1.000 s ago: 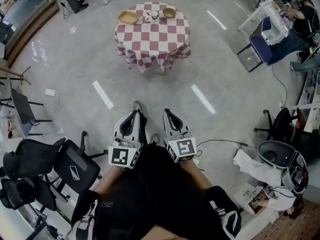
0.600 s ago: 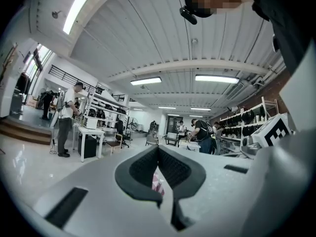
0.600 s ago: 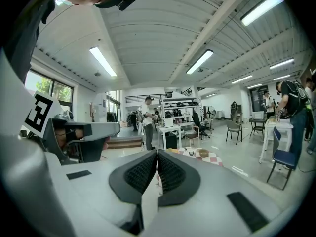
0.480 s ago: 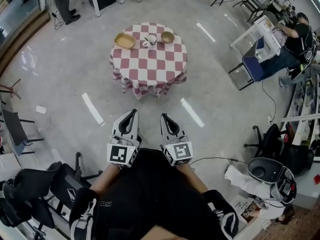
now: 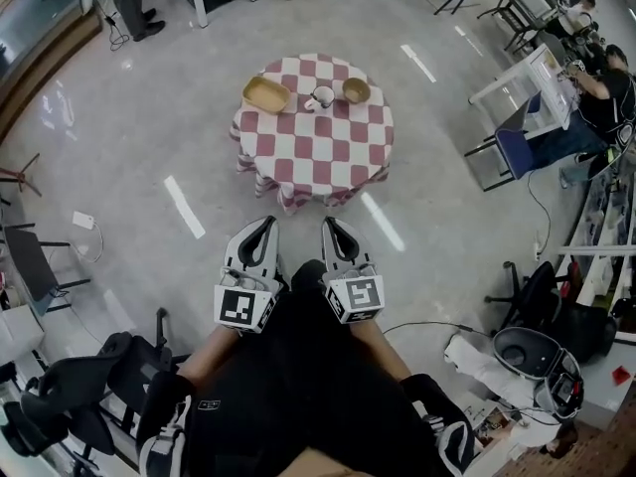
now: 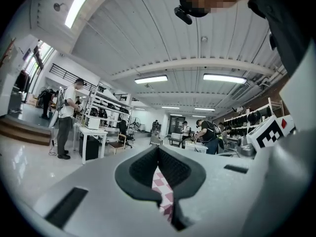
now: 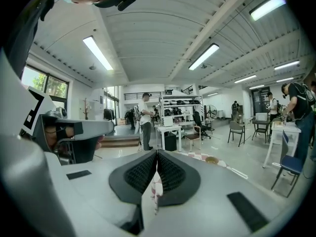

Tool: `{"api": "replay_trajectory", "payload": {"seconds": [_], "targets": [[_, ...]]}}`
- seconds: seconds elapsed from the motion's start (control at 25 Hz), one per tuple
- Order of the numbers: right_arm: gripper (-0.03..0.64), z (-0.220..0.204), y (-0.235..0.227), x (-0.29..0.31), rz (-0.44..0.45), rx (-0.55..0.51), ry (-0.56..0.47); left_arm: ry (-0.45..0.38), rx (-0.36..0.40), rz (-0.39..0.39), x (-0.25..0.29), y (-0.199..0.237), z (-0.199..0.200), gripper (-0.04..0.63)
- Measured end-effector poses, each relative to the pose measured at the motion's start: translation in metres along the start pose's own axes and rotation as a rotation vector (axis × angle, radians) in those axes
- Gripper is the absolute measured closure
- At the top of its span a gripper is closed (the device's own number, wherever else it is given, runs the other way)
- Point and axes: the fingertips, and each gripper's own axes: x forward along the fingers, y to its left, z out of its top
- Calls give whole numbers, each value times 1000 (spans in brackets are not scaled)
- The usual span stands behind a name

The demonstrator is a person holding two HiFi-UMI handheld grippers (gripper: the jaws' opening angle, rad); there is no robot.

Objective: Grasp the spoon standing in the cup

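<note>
so both grippers are hanging low in front of the person's body, side by side, pointing forward at the floor ahead. The left gripper (image 5: 261,224) is keeping its jaws pressed together with nothing between them. In its own view only a sliver of checked cloth is showing through the gap behind the tips. The right gripper (image 5: 331,224) is doing the same thing, pads meeting, empty

what's changing: compared with a second ago the round table (image 5: 320,162) is sitting a lot closer to the gripper tips in the head view, so the person is walking up to it. The arms are staying in pretty much the same tucked-in pose. I'd say this is still just the approach, nothing is reaching yet, and the jaws are going to need to open before any grab

the cup (image 5: 323,95) is standing near the table's far edge, between a wooden tray (image 5: 266,94) on its left and a small bowl (image 5: 356,89) on its right. The spoon should be standing in it but it's looking too small to make out from here. Way off to the right a seated person (image 5: 596,92) is working at a desk
</note>
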Motion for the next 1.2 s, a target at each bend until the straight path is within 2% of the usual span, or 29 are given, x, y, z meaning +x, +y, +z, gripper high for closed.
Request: {"api": "replay_trajectory", "payload": {"seconds": [0.12, 0.36, 0.88, 1.2], "targets": [[589, -1, -7, 21, 4, 1, 27, 16, -29, -8, 13, 10, -5, 586], [589, -14, -40, 60, 24, -2, 56, 45, -30, 7, 56, 20, -23, 586], [589, -4, -122, 186, 80, -18, 120, 67, -45, 94, 184, 76, -4, 586], [589, -38, -169, 258, 98, -59, 232, 107, -43, 105, 243, 88, -7, 586]]}}
